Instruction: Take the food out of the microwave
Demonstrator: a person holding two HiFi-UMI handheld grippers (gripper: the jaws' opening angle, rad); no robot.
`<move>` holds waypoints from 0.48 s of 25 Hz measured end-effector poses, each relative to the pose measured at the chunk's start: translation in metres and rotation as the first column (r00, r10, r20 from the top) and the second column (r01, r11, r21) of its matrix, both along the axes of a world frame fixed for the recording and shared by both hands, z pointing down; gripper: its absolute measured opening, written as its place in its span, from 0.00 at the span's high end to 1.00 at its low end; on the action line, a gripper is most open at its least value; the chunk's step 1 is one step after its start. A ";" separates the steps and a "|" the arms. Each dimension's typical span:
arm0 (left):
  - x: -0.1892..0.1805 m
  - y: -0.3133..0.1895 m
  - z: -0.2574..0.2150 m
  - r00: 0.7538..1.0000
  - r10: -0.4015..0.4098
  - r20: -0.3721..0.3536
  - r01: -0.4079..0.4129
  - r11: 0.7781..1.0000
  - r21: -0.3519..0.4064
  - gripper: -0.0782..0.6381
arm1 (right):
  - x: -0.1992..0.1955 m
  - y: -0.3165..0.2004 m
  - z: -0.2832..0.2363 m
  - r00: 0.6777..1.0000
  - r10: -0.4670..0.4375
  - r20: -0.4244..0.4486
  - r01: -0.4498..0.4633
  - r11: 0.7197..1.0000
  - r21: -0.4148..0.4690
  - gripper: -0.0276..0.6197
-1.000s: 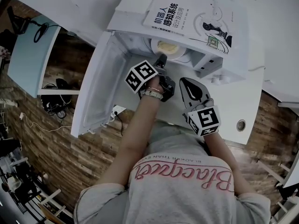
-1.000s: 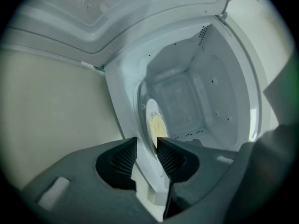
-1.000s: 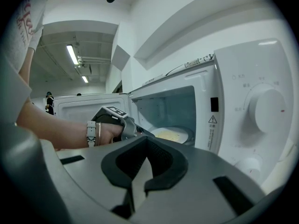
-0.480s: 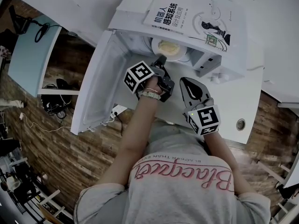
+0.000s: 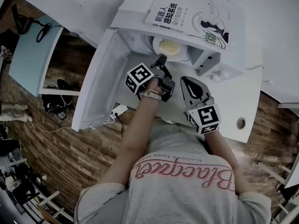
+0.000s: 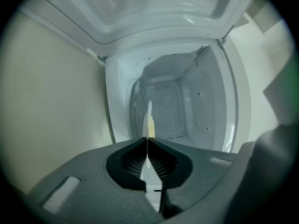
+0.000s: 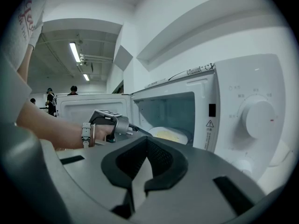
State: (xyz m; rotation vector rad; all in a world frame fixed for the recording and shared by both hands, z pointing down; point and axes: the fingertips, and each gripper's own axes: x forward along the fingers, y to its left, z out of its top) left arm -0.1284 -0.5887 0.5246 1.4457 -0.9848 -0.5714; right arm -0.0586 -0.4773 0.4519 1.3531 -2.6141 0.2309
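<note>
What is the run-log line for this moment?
left gripper: jaws just closed on plate rim, inside microwave | right gripper: shut, empty, outside | door: open

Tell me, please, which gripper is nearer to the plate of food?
The left gripper: its jaws have just closed on the plate inside the microwave; the right gripper hangs outside, apart from it.
</note>
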 end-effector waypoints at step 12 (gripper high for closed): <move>-0.006 0.015 -0.018 0.999 -0.001 -0.033 0.002 0.999 0.035 0.87 | -0.002 0.006 -0.007 1.000 -0.007 -0.005 0.007 1.000 0.023 0.94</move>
